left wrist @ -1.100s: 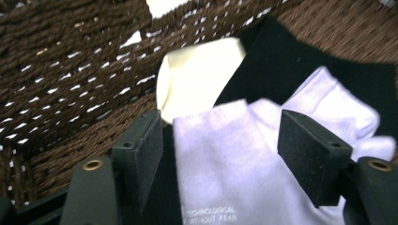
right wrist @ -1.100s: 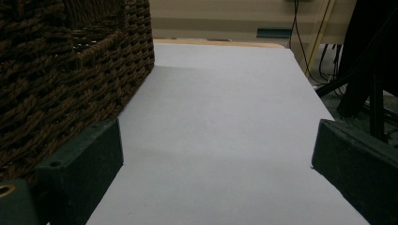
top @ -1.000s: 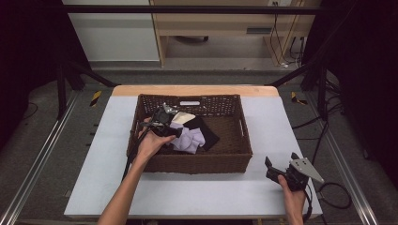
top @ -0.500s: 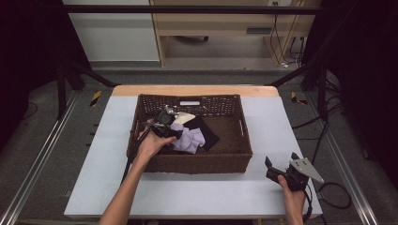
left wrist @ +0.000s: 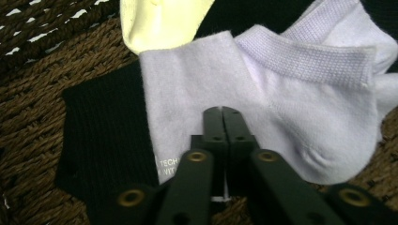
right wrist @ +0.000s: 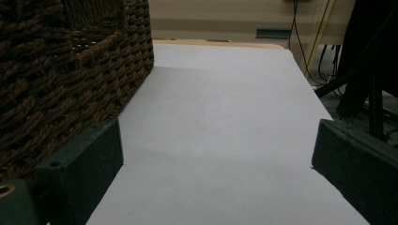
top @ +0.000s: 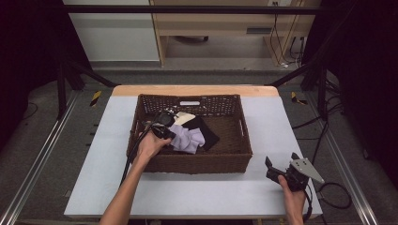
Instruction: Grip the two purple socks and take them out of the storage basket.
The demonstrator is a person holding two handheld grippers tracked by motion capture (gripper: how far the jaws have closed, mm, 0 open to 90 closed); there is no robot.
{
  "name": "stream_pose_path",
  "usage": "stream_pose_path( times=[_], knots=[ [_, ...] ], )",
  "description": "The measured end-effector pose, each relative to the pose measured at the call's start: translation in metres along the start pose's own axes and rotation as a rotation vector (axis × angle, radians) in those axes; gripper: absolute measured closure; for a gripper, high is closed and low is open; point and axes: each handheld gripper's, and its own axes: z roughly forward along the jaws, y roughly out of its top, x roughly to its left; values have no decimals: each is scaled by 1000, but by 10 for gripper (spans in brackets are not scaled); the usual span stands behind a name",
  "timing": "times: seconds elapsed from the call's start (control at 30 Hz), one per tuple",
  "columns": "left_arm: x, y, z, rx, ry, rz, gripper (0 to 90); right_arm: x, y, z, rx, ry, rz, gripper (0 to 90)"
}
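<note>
A dark brown wicker basket (top: 187, 164) stands mid-table and holds a pale lavender sock (top: 187, 138), a black sock (top: 209, 133) and a cream sock (top: 186, 118). My left gripper (top: 166, 131) is inside the basket's left half, held from above by a hand. In the left gripper view its jaws are shut (left wrist: 222, 111), tips pressed down on the lavender sock (left wrist: 291, 93), which lies over the black sock (left wrist: 108, 136) below the cream sock (left wrist: 159, 21). No fabric shows between the jaws. My right gripper (top: 281, 160) stands open on the table, right of the basket (right wrist: 70, 70).
The white table top (top: 291, 122) has bare room to the right of the basket and along its front edge. A wooden strip (top: 197, 90) runs along the far edge. Cables (top: 333, 197) trail off the right side, and a shelf unit stands beyond the table.
The left hand and gripper have shifted only slightly inside the basket, settling on the lavender sock. The right gripper has stayed where it was.
</note>
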Motion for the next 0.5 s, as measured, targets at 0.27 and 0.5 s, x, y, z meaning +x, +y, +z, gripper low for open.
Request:
stream_pose_path(
  times=[0.27,0.5],
  knots=[
    [4,0,5,-122,3,29,299,0,0,0,-2,-1,2,28],
    [1,0,10,-90,5,40,377,0,0,0,-1,0,2,28]
  ],
)
